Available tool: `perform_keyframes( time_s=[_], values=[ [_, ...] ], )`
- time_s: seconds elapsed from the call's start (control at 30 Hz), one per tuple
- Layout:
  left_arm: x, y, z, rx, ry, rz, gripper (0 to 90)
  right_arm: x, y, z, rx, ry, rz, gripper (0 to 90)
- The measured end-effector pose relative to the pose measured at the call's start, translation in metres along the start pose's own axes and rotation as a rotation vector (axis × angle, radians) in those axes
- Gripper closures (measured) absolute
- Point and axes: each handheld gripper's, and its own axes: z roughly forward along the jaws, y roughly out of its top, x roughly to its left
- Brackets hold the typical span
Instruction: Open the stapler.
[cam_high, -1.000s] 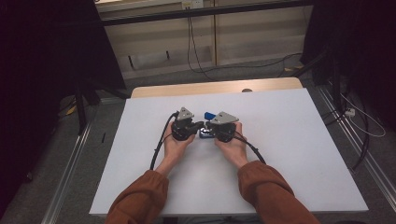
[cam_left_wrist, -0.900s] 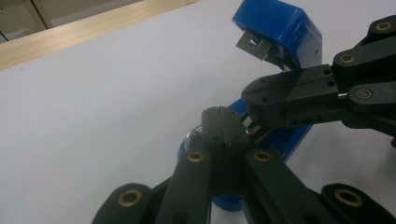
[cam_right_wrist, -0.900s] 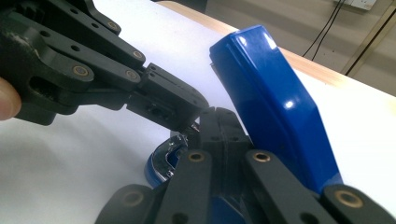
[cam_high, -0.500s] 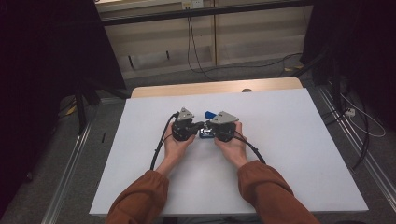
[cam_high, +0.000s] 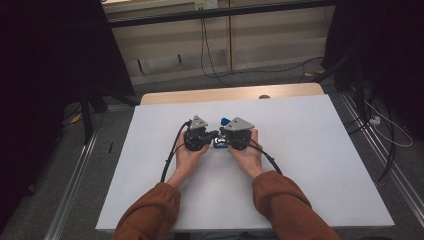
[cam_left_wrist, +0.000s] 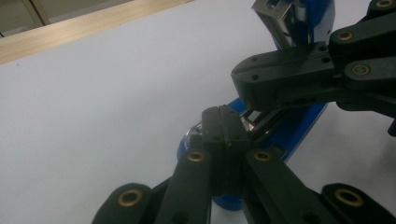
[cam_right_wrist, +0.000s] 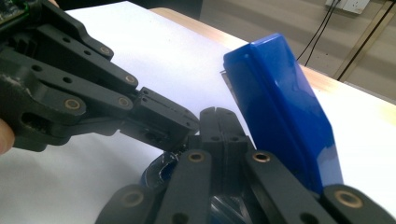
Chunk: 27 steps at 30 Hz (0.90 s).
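A blue stapler (cam_high: 224, 120) lies hinged open at the middle of the white table (cam_high: 310, 135), its top arm (cam_right_wrist: 280, 107) tilted up and its base (cam_left_wrist: 299, 126) flat. Both grippers meet over it, tips almost touching. My left gripper (cam_high: 214, 135) comes in from the left, and its jaws (cam_left_wrist: 223, 116) are shut at the metal strip of the base. My right gripper (cam_high: 221, 139) comes in from the right, jaws shut (cam_right_wrist: 215, 116) beside the raised arm. I see nothing between either pair of pads. In each gripper view the other gripper crosses in front (cam_left_wrist: 243, 81) (cam_right_wrist: 187, 123).
A wooden strip (cam_high: 230, 94) runs along the table's far edge. Cables (cam_high: 205, 55) trail on the floor behind it, and more (cam_high: 385, 135) lie to the right. Dark stands (cam_high: 85, 100) rise at the left. Black cables (cam_high: 170, 157) run back from both grippers.
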Motion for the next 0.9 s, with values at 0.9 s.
perform_keyframes(
  time_s=[0.9],
  values=[
    [-0.0001,0.0002,0.0002,-0.001,-0.002,0.002,90.0,-0.0052,0.0025,-0.0069,-0.010,-0.014,0.002,90.0]
  ],
)
